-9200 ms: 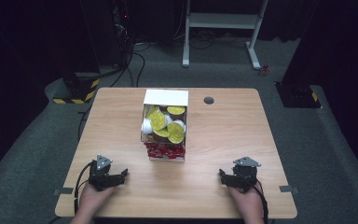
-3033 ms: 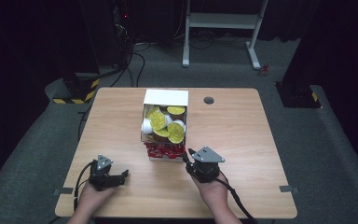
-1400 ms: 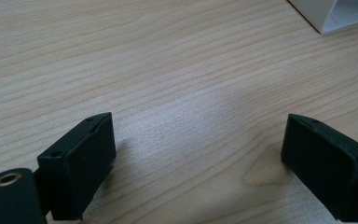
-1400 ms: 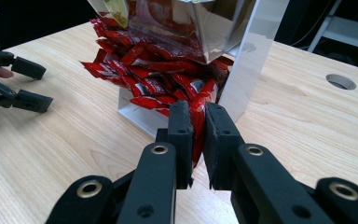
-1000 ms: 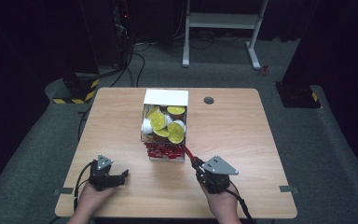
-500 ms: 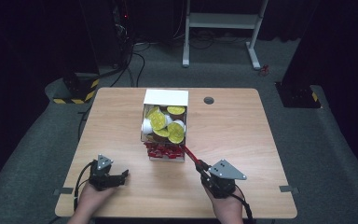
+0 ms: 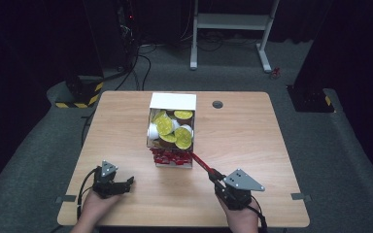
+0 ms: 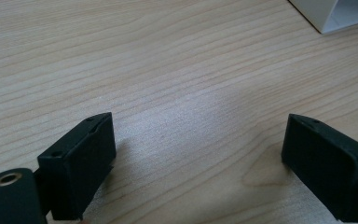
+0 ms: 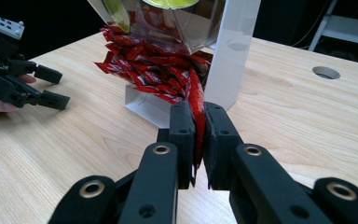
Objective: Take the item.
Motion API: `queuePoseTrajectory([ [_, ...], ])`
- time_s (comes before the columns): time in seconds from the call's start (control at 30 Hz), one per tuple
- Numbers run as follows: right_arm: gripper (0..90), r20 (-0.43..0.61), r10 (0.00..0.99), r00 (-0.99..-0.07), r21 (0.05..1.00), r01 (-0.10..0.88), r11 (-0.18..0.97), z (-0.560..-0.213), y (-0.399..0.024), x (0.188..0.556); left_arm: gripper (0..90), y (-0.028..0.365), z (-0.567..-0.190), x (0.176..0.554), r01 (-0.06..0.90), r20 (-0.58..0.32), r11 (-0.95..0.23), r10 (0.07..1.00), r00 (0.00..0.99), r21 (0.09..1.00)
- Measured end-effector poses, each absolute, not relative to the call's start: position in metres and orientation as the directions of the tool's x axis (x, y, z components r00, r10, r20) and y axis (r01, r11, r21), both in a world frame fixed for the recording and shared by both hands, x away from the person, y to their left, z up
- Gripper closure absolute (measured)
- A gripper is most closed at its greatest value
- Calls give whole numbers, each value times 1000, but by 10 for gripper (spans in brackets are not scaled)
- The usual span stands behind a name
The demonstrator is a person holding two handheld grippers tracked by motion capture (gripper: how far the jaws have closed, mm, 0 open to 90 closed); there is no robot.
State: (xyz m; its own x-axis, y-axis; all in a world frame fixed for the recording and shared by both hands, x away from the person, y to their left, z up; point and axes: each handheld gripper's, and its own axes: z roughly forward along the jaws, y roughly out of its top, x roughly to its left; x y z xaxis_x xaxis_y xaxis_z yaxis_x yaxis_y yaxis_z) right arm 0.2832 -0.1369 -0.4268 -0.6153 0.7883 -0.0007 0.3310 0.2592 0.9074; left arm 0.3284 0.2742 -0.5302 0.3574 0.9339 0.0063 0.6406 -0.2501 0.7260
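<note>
Now right gripper (image 7: 212,173) farther back, red packet (image 7: 200,162) drawn out

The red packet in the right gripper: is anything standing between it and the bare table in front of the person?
Nothing visible does. The right gripper is shut on one red packet, whose far end reaches the pile at the organizer. The table between the organizer and the person is bare; the left gripper rests off to the side.

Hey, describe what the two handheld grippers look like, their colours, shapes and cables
Both the left gripper and the right gripper are black, each topped by a grey three-cornered plate with a black cable trailing back. Their jaws are blocky black pads on linkage arms with brass-ringed pivots.
</note>
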Motion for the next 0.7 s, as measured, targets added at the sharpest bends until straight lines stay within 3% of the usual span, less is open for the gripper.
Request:
queuePoseTrajectory([
  [0.7,835,-10,819,-574,916,323,237,-423,-153,286,101,274,-530,328,640,7,-251,934,358,726],
])
